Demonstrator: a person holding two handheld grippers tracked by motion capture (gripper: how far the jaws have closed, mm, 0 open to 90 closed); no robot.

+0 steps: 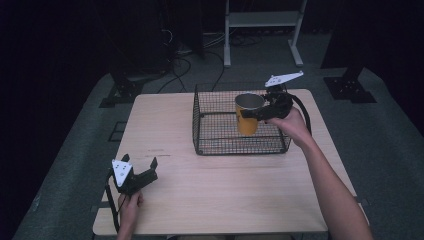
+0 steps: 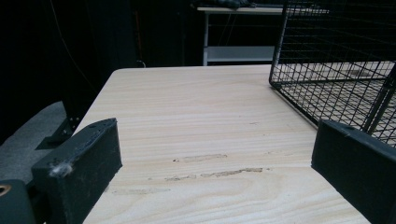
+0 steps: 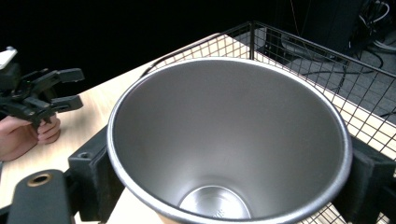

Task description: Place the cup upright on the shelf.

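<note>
A yellow cup [image 1: 248,114] with a bare metal inside [image 3: 229,140] stands upright within the black wire basket [image 1: 210,145]. My right gripper [image 1: 252,113] is shut on the cup, its jaws pressed against the outer wall just under the rim. I cannot tell whether the cup rests on the basket floor or hangs a little above it. My left gripper [image 1: 141,166] stands open near the table's front left corner, nothing between its jaws, and its view looks along the bare wood toward the basket's near corner [image 2: 299,100]. In the right gripper view the left gripper [image 3: 70,88] appears far off at the left.
The basket sits on the right half of the wooden table [image 1: 165,125]. Faint scuff marks [image 2: 210,165] lie on the wood ahead of the left gripper. A white shelf frame [image 1: 262,30] and cables stand on the floor beyond the table.
</note>
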